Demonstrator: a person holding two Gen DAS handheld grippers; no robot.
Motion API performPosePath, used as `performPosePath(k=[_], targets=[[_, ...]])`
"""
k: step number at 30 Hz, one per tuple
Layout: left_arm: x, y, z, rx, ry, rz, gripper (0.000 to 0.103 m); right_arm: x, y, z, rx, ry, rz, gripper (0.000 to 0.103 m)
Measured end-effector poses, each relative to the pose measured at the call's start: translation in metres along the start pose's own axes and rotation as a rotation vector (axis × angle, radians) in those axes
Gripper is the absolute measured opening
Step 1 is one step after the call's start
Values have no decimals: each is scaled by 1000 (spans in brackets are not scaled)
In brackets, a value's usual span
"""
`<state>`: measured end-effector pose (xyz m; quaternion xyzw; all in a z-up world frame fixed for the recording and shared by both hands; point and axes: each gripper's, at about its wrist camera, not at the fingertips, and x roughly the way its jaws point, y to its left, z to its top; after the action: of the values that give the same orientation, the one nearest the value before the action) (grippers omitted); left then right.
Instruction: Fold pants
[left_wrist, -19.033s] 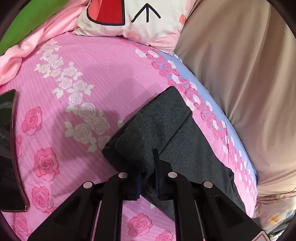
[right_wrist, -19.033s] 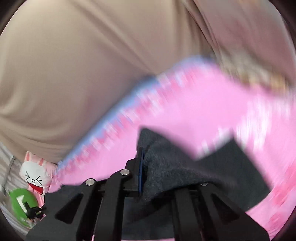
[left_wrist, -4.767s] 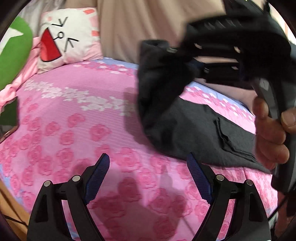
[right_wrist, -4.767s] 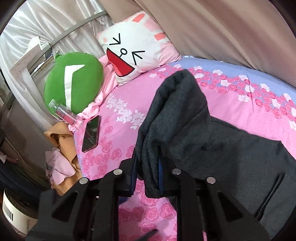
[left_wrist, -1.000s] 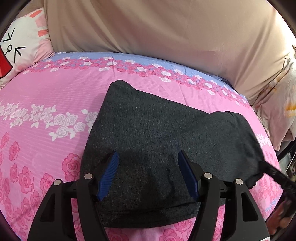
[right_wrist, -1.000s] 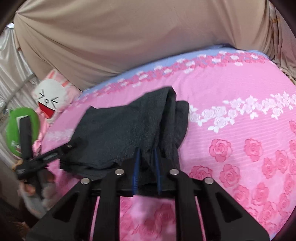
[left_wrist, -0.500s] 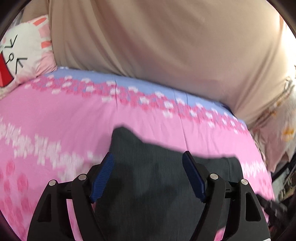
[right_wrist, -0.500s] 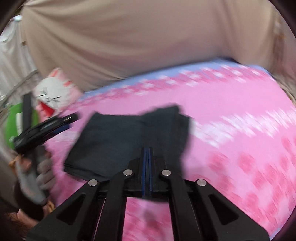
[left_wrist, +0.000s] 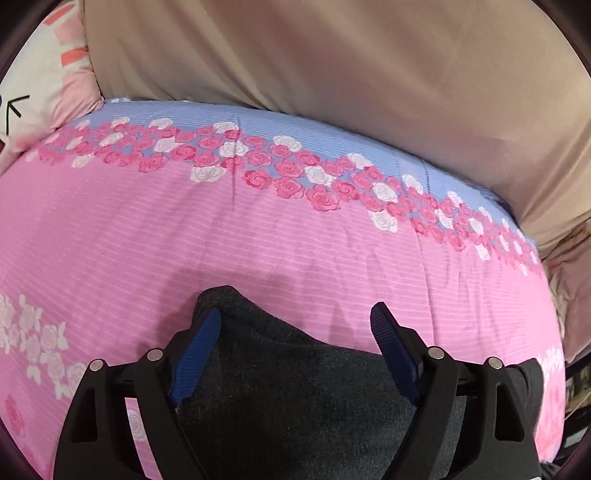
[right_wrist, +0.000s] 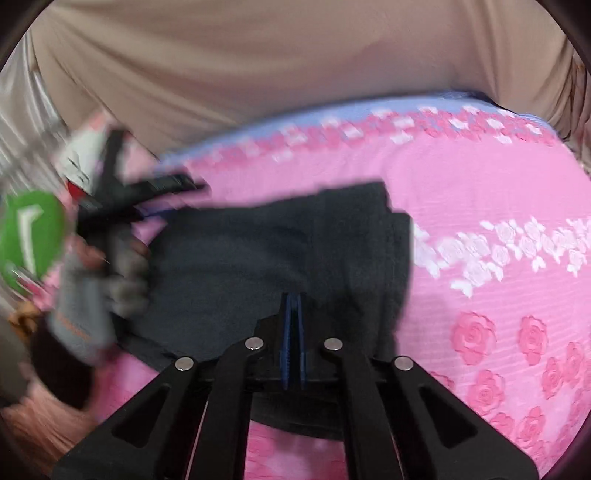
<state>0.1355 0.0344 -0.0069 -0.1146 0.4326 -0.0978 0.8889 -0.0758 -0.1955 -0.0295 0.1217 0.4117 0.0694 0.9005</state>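
Charcoal-grey knit cloth, soft and a little fleecy, makes up the folded dark pants (right_wrist: 280, 258), which lie as a flat, roughly square bundle on the pink rose-printed bed sheet (left_wrist: 258, 236), toward the near edge of the bed with its blue flowered border and a beige drape farther back. The left gripper (left_wrist: 295, 332) hovers over the bundle's far left corner with its blue-padded jaws spread wide; they have just been opening, and although cloth lies below the gap, the pads do not press on it. The right gripper (right_wrist: 291, 314) sits above the near middle of the bundle with its blue pads pressed flat together and no cloth visible between them. In the right wrist view the left gripper shows blurred at the left, in a hand (right_wrist: 125, 273), near a green cushion (right_wrist: 29, 236). By my judgement the fabric is light, limp and not slippery, so it will sag and slide apart if lifted from one point; the stacked layers along the right edge look thickest. A sound hold would pinch all layers at a folded edge or corner, one gripper at each end, so that the fold stays aligned. The folding seems nearly finished.
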Motion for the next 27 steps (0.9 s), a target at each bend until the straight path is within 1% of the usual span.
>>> performPosePath(k=[1,2,3,4,5,6,8,9,10,11,12,13,14,15,16,17,18,20,22,23,24,25,27], targets=[[-2,5,0,-19,-4,-23,80,-3,-7,-2,46,-9,40,0],[-3,8,0,-33,-9,-41,80,-9,-8,1,93,2,57,0],[-4,10,-1,-43,-14,-49,80,-16,-2,5,80,-19,44,0],[-5,10,-2,-46,-19,-46,80,-24,7,10,43,-49,21,5],[-4,8,-2,-43,-25,-38,80,-29,16,16,0,-73,-1,5],[-6,5,-3,-34,-36,-23,80,-29,25,28,-31,-90,5,5],[-10,-1,-5,-9,-65,14,80,-20,24,50,-32,-102,33,5],[-13,-4,-7,-1,-78,29,80,-10,25,60,-35,-99,29,5],[-15,-6,-8,9,-91,42,80,-1,21,65,-38,-91,14,5],[-16,-7,-9,16,-98,52,81,18,15,70,-38,-74,-29,5],[-16,-8,-9,20,-102,65,81,31,7,71,-24,-53,-54,4],[-16,-9,-10,23,-104,75,81,41,-5,71,12,-42,-36,5],[-16,-9,-10,26,-104,79,81,42,-17,71,99,-54,31,5],[-15,-10,-10,31,-103,85,81,34,-21,69,137,-50,49,6],[-15,-10,-10,34,-102,87,81,21,-16,68,129,-75,48,7],[-15,-11,-10,36,-100,89,81,10,-10,66,103,-101,39,11],[-14,-10,-10,37,-99,92,81,0,0,63,64,-122,24,12],[-14,-11,-11,39,-98,99,81,-3,6,52,35,-111,31,12],[-15,-12,-11,42,-105,105,81,20,-3,39,48,-38,-9,11],[-15,-12,-12,44,-107,109,81,22,-10,34,67,-34,2,10],[-16,-13,-12,46,-109,113,81,17,-13,31,99,-57,24,10],[-17,-13,-13,49,-117,113,81,9,-11,28,108,-60,29,12],[-25,-12,-14,47,-147,93,81,-10,-5,25,92,-98,26,14]])
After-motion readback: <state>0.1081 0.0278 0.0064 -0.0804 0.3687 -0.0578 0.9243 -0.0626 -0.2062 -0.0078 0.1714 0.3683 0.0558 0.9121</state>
